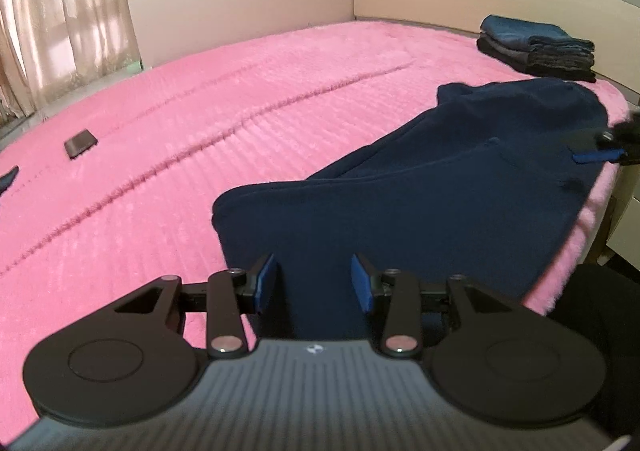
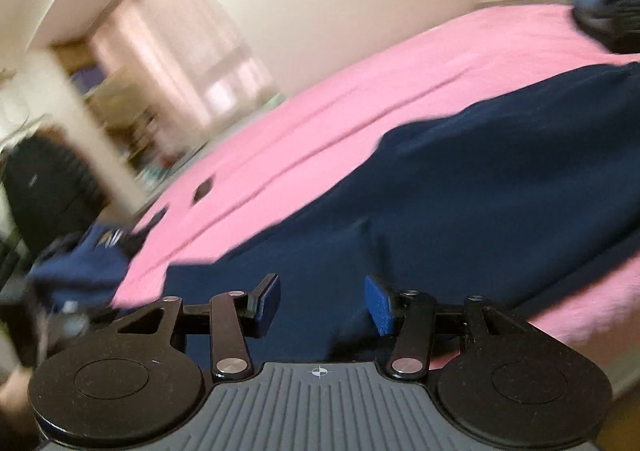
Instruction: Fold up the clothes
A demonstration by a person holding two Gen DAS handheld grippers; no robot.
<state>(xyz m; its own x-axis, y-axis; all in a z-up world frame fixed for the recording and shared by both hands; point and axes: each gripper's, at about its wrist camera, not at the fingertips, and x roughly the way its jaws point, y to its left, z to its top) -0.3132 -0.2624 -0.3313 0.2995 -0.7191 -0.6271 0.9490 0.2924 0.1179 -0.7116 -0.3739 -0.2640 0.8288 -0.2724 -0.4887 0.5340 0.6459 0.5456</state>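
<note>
As we see it: dark navy fleece garment (image 1: 420,187) sprawls lower right on pink bed (image 1: 200,111).
Handling: soft, limp; we'd pinch its near hem.
Left tool (image 1: 314,283): parted, gripping nothing.
Right tool (image 2: 322,305): parted, empty.

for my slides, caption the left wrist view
Left gripper open over navy trousers on a pink bed, folded stack behind.
</note>
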